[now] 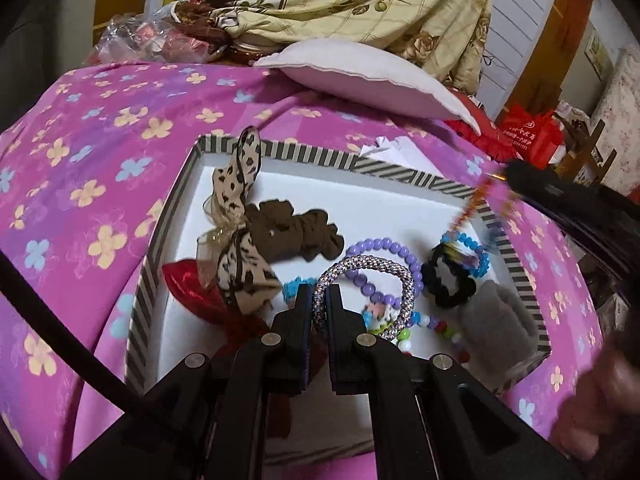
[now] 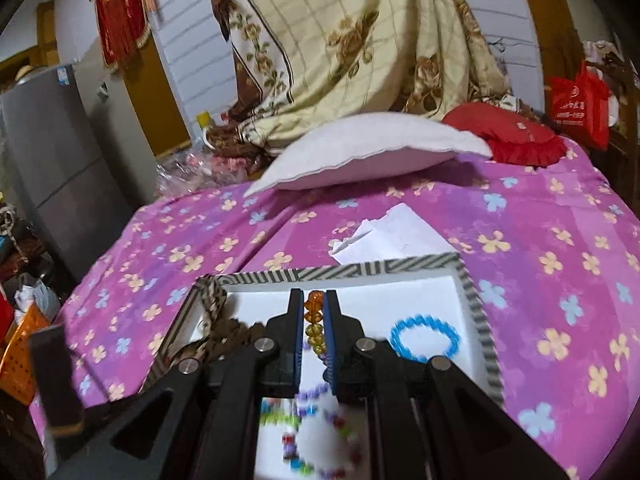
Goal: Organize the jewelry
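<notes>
A striped-rim white box (image 1: 404,174) lies on the pink flowered bed. My left gripper (image 1: 319,292) is shut on a braided silver-purple hair tie (image 1: 376,272) above the box. Inside lie a leopard bow (image 1: 236,216), a brown scrunchie (image 1: 304,232), a purple bead bracelet (image 1: 384,246), a black scrunchie (image 1: 450,280) and a blue bead bracelet (image 1: 476,250). My right gripper (image 2: 313,300) is shut on an orange bead bracelet (image 2: 313,320) above the box (image 2: 472,304); it shows blurred at the right of the left wrist view (image 1: 468,210). The blue bracelet (image 2: 424,340) lies beside it.
A white pillow (image 2: 372,152) and a red cushion (image 2: 516,136) lie at the bed's far end under a floral quilt (image 2: 360,40). White paper (image 2: 392,236) lies behind the box. A grey fridge (image 2: 52,160) and orange basket (image 2: 20,352) stand left of the bed.
</notes>
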A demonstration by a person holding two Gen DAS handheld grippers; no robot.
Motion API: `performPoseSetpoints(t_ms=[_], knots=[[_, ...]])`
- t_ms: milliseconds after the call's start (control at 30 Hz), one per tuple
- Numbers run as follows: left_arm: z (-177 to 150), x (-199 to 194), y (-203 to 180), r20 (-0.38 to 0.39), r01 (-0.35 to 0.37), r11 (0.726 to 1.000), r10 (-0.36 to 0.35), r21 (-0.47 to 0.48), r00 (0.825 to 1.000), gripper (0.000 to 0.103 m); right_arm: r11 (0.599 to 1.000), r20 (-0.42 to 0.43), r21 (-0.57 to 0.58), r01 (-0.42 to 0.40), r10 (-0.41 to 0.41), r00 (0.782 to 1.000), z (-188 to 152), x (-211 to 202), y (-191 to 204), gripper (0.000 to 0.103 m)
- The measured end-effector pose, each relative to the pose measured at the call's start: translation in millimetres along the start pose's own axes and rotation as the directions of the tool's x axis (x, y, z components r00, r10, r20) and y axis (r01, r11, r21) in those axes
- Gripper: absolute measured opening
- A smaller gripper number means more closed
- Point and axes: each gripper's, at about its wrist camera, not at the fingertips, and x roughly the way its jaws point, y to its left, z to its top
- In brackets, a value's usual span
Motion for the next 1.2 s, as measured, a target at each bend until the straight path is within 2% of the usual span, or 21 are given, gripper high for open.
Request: performPoseSetpoints(t_ms=[67, 167, 233, 333, 433, 600, 633, 700, 900, 933, 1033, 1167, 1200], knots=[[2, 1, 0, 0.008, -0.008, 1.000, 0.008, 0.016, 1.000, 0.000, 1.000, -0.042, 0.006, -0.010, 0.010, 0.999, 9, 21, 2, 0.009], [4, 4, 7, 0.000, -0.013, 1.000, 0.013, -0.014, 1.000, 0.000, 0.999, -0.100, 0.046, -0.015, 0.019, 0.995, 16, 49, -1, 0.009], [3, 6, 9, -0.007, -0.017, 1.000, 0.017, -0.017, 1.000, 0.000, 0.997, -0.161, 0.066, 0.032, -0.021, 0.987, 14, 64, -7, 0.009], [1, 12, 7, -0.031, -0.002, 1.000, 0.002, -0.012, 1.000, 0.000, 0.992, -0.216, 0.063, 0.111, -0.095, 0.972, 6, 72, -18, 0.009], [-1, 16, 5, -0.051, 0.012, 1.000, -0.013, -0.006, 0.999, 0.000, 0.988, -0.250, 0.070, 0.136, -0.115, 0.961, 2, 77, -28, 0.010], [-2, 19, 4, -0.040, 0.013, 1.000, -0.013, -0.002, 0.999, 0.000, 0.986, -0.272, 0.079, 0.147, -0.121, 0.955, 0, 80, -38, 0.011], [-2, 19, 4, -0.040, 0.013, 1.000, -0.013, 0.002, 0.999, 0.000, 0.987, -0.273, 0.084, 0.138, -0.111, 0.956, -1, 79, -39, 0.012], [-2, 19, 3, -0.037, 0.006, 1.000, -0.006, 0.008, 0.999, 0.000, 0.986, -0.259, 0.089, 0.143, -0.115, 0.959, -1, 75, -40, 0.025], [-2, 19, -1, -0.053, 0.028, 0.999, -0.027, 0.029, 0.998, 0.001, 0.985, -0.189, 0.110, 0.131, -0.109, 0.976, -14, 37, -40, 0.027], [-2, 18, -2, -0.054, 0.033, 0.999, -0.031, 0.032, 0.998, 0.008, 0.986, -0.168, 0.100, 0.137, -0.119, 0.978, -20, 25, -37, 0.027], [-4, 14, -7, -0.048, 0.033, 0.998, -0.031, 0.044, 0.998, 0.020, 0.988, -0.127, 0.080, 0.135, -0.125, 0.984, -37, -8, -32, 0.028], [-5, 2, -14, -0.001, 0.003, 0.997, -0.003, 0.074, 1.000, 0.023, 0.988, -0.060, 0.067, 0.136, -0.132, 0.989, -70, -62, -28, 0.029], [-7, -5, -17, 0.018, 0.004, 0.997, -0.006, 0.080, 1.000, 0.027, 0.987, -0.042, 0.061, 0.149, -0.147, 0.988, -79, -75, -28, 0.034]])
